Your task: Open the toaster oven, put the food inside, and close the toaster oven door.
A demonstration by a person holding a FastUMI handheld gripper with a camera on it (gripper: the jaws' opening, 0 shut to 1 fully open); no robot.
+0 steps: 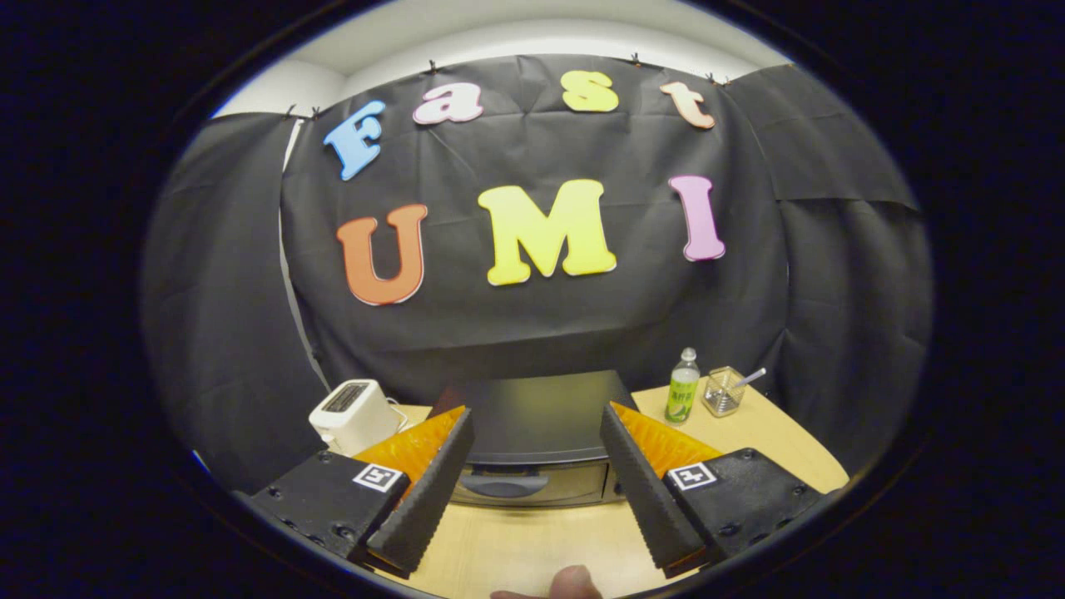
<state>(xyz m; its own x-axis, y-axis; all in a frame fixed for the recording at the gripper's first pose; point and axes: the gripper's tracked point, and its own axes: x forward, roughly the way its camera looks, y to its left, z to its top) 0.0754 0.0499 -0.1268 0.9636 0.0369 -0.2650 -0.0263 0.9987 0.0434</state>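
Tongs (537,433): I see them spread wide, gripping nothing.
Toaster oven (537,437): on the surface (532,545), just beyond the fingertips, between them; door shut.
White toaster (354,414): far left.
Bottle (682,387), glass (722,391) with spoon: far right.
Fingertip (572,582): near edge.

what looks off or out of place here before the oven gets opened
Nothing stands out. The toaster oven sits square on the table with its door shut, just ahead of the open gripper. The white toaster, bottle and glass with a spoon all stand upright.
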